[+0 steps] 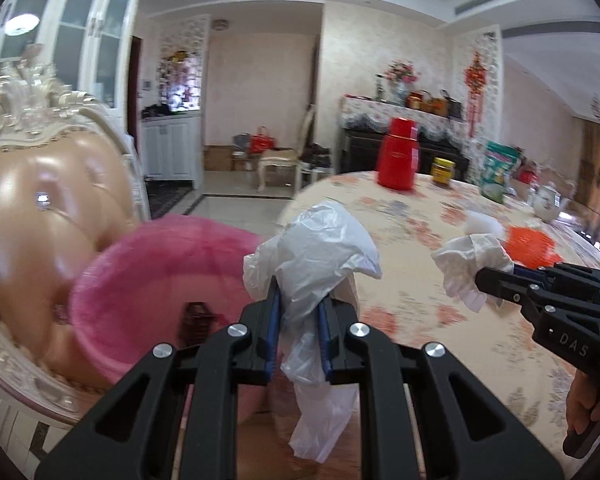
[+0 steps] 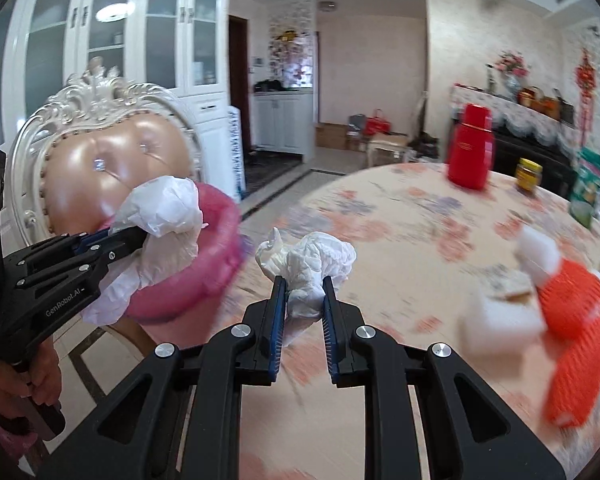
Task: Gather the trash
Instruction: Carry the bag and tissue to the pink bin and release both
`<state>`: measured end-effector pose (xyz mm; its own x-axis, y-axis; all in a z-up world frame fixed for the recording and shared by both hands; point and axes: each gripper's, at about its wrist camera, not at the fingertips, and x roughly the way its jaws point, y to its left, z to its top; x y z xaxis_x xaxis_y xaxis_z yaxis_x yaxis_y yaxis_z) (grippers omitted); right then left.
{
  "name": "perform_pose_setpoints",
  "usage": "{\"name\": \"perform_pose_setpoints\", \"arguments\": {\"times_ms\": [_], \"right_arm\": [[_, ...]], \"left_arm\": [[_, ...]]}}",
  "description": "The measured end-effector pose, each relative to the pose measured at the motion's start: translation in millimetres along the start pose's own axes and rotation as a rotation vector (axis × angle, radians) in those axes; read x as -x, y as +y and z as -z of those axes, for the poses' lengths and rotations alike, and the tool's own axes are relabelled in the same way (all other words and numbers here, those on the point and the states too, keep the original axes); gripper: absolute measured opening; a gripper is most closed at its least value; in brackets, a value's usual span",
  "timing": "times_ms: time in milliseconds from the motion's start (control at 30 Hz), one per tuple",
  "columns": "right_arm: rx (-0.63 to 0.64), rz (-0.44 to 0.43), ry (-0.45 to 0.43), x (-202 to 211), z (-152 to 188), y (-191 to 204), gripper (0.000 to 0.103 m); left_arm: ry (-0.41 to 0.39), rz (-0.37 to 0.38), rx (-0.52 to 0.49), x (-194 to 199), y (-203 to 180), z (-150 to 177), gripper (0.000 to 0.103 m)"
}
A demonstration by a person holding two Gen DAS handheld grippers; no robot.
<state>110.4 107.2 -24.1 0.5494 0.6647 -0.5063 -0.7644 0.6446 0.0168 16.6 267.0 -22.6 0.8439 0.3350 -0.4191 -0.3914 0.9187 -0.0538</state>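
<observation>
My left gripper (image 1: 299, 294) is shut on a crumpled white plastic bag (image 1: 320, 248) and holds it in the air at the table's left edge, just right of a pink basin (image 1: 152, 280). The same gripper (image 2: 142, 236) and bag (image 2: 164, 216) show in the right wrist view, in front of the basin (image 2: 212, 264). My right gripper (image 2: 304, 280) is shut on a crumpled white tissue (image 2: 312, 264) above the table. It also shows in the left wrist view (image 1: 478, 278) with the tissue (image 1: 468, 264).
The pink basin sits on an ornate chair (image 1: 40, 200) beside the floral-clothed table (image 1: 440, 300). On the table lie an orange net (image 2: 576, 320), white foam pieces (image 2: 500, 320), a red thermos (image 2: 470, 148), a jar (image 2: 528, 174) and a teapot (image 1: 548, 200).
</observation>
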Motion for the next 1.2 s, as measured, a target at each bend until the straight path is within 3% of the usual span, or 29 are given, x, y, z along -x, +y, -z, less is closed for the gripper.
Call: {"name": "perform_pose_setpoints", "arguments": {"times_ms": [433, 633, 700, 733, 800, 967, 1133, 1200], "right_arm": [[0.06, -0.222, 0.028, -88.7, -45.3, 72.0, 0.019], [0.072, -0.269, 0.037, -119.9, -55.0, 91.7, 0.02], [0.065, -0.284, 0.045, -130.1, -57.4, 94.0, 0.026], [0.066, -0.293, 0.049, -134.7, -58.1, 94.5, 0.03], [0.061, -0.298, 0.046, -139.3, -57.9, 93.4, 0.051], [0.046, -0.311, 0.044, -142.8, -57.0, 89.8, 0.052], [0.049, -0.287, 0.02, -118.4, -51.5, 78.9, 0.052], [0.047, -0.258, 0.012, -105.4, -47.5, 70.1, 0.059]], "left_arm": [[0.049, -0.183, 0.05, -29.1, 104.5, -10.6, 0.017], [0.056, -0.192, 0.085, -45.4, 130.4, -12.3, 0.02], [0.065, -0.188, 0.096, -49.4, 135.9, -11.1, 0.021], [0.068, -0.189, 0.101, -50.1, 138.2, -10.8, 0.029], [0.057, -0.205, 0.106, -49.1, 140.4, -9.8, 0.043], [0.032, -0.267, 0.114, -36.8, 148.5, -8.2, 0.061], [0.008, -0.306, 0.159, -21.6, 148.8, -4.6, 0.084], [0.003, -0.302, 0.173, -17.3, 142.7, -2.6, 0.095]]}}
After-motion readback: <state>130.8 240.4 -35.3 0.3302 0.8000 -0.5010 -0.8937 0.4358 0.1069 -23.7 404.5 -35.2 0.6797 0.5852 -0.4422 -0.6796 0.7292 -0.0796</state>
